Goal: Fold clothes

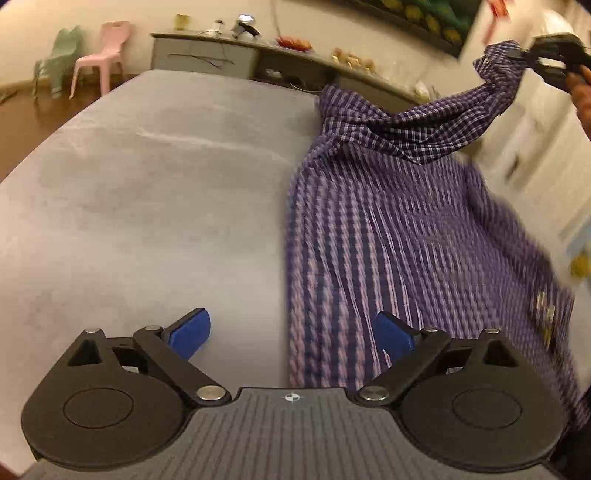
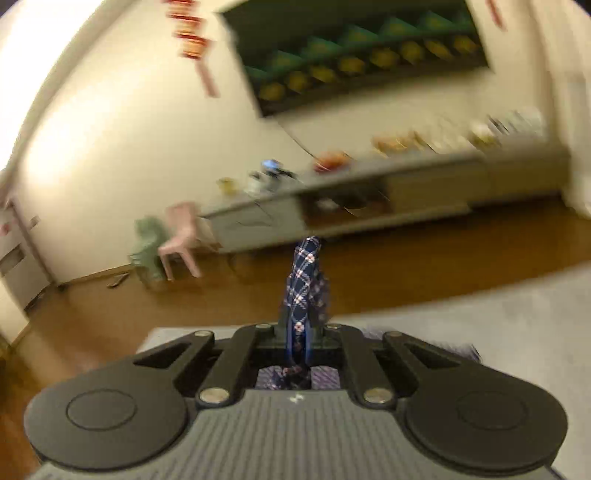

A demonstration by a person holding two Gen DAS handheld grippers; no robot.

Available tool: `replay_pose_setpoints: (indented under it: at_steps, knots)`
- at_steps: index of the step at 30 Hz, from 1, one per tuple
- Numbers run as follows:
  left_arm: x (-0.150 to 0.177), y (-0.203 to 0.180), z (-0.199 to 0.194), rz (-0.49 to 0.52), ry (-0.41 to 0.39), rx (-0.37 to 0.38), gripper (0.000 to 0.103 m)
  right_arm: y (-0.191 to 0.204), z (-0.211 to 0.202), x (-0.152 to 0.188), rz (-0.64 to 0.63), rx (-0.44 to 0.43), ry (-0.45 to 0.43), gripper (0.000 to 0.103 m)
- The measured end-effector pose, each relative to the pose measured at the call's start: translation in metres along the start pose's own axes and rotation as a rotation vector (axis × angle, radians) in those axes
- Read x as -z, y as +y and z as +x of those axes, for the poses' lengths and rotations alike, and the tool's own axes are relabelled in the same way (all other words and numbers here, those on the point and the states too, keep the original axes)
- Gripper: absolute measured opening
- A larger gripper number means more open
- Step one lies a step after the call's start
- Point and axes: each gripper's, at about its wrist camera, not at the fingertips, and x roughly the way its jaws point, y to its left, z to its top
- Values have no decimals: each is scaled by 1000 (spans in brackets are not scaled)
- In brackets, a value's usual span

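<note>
The shirt [image 1: 388,229] lies along the right side of the bed [image 1: 147,192], its near part spread flat up to the right edge, its far part bunched and rising off the bed toward the upper right. There the right gripper [image 1: 517,54] pinches one end of it, a hand [image 1: 583,92] behind. The left gripper [image 1: 291,334] hangs over the near edge, one of its fingers [image 1: 190,332] above bare bed, the other above the shirt's left border. Beyond the far edge a sideboard [image 1: 207,55] runs along the wall, small things on top. Left of it two chairs [image 1: 99,55] stand on the floor [image 1: 22,122]. A picture [image 1: 424,18] hangs above the sideboard.
</note>
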Motion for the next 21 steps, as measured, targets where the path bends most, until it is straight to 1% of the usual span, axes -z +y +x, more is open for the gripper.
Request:
replay_pose_setpoints:
  at_steps: [1,2,3,4,5,6,7,8,9,10,12,13,14,15,16,17,19,20,21]
  knots:
    - [7,-7,-4,17,-8,-6,90,-15,4,9,43,-8,8,6]
    - [13,-15,-9,34,-18,-11,68,-28,9,18,86,-21,14,6]
    - [17,-21,-11,55,-22,-32,47,-34,14,23,111,-38,19,6]
    - [20,-26,-12,78,-26,-56,12,-40,18,28,136,-54,24,6]
    - [23,-30,-14,79,-23,-65,2,-46,23,33,161,-71,28,6]
    - [21,-34,-15,80,-38,-90,2,-50,33,32,174,-88,28,6]
    - [18,-41,-18,108,-59,-111,1,-53,43,30,188,-105,26,6]
    - [15,-49,-21,140,-80,-131,1,-53,48,27,210,-124,5,6]
    - [12,-61,-23,166,-98,-129,1,-53,53,23,233,-143,-17,6]
    - [9,-73,-25,192,-115,-124,1,-63,46,17,273,-159,-69,6]
    - [9,-106,-28,305,-158,-147,1,-86,30,8,353,-178,-178,6]
    - [11,-122,-27,376,-170,-154,1,-101,27,8,386,-149,-215,6]
    - [19,-135,-23,437,-154,-135,1,-115,23,9,418,-119,-251,6]
    - [28,-148,-19,497,-133,-112,2,-131,24,13,431,-69,-262,7]
    - [35,-159,-11,534,-117,-113,5,-147,26,19,440,-22,-248,8]
    - [41,-168,-2,563,-102,-135,5,-162,28,26,448,25,-234,13]
    - [51,-175,4,593,-80,-171,6,-191,39,51,470,74,-146,29]
    - [56,-176,4,600,-79,-188,8,-205,45,67,475,91,-101,48]
    - [59,-171,-1,588,-79,-207,12,-211,43,80,474,100,-87,57]
